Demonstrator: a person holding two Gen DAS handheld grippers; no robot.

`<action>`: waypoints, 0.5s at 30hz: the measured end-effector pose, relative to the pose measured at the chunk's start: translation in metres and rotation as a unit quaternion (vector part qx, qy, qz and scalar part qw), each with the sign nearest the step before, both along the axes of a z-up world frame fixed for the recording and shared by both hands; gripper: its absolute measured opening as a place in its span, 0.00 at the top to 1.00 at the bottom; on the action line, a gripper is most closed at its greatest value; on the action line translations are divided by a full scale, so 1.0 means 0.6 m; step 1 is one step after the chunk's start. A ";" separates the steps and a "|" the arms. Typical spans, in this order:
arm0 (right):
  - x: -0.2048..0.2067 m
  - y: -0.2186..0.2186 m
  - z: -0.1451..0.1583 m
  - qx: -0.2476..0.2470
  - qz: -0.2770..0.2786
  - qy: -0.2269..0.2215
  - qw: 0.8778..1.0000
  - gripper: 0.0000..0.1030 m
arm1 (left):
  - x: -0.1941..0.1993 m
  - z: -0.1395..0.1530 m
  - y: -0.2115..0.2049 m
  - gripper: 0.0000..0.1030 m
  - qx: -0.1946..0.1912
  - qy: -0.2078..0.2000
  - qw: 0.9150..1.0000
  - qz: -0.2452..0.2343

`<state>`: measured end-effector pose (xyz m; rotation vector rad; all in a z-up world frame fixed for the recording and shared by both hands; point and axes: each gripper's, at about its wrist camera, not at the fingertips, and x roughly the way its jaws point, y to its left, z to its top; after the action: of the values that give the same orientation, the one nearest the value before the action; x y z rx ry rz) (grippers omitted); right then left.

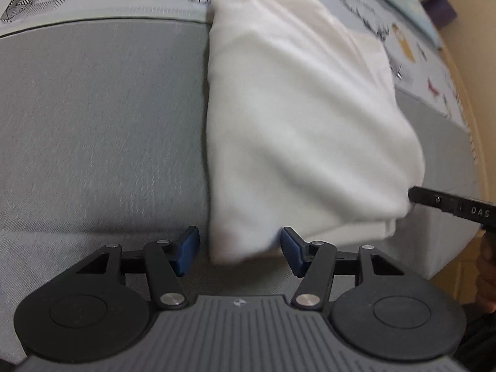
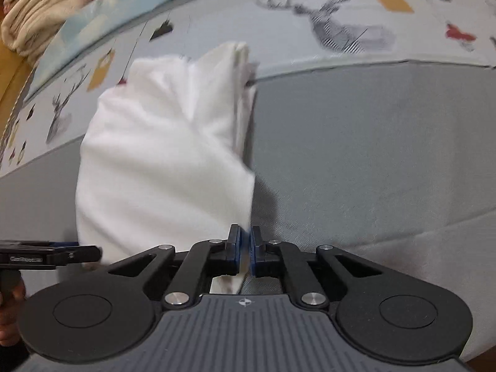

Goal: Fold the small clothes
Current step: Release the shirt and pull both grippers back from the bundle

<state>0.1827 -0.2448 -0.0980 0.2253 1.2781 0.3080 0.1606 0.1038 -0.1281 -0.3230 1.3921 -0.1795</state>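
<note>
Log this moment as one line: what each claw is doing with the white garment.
left claw: open, astride white garment near corner | right claw: shut on garment corner | surface: grey bedcover

Grey woven bed cover with a deer-printed band along its far edge.
A folded white fleece garment lies on it, far end reaching onto the print.

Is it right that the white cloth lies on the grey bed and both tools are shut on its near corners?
Not quite. Only the right tool is shut on the white cloth; the left tool is open, its pads apart around the near corner, as the left wrist view shows. The cloth does lie on the grey bed.
</note>
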 end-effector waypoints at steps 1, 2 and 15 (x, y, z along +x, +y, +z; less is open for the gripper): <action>-0.003 0.006 -0.003 0.001 0.013 0.002 1.000 0.89 | -0.003 0.001 -0.001 0.39 0.007 -0.002 1.000 -0.005; -0.005 0.012 -0.006 -0.005 0.025 0.003 1.000 0.85 | -0.007 0.002 -0.004 0.39 0.016 -0.003 1.000 -0.011; -0.076 -0.032 0.149 -0.105 -0.068 -0.169 0.978 0.47 | -0.143 0.190 -0.063 0.19 0.150 -0.226 0.962 0.008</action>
<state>0.1370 -0.2641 -0.0083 0.0742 0.9438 0.0856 0.0748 0.0663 -0.0138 -0.0339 0.9435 -0.0224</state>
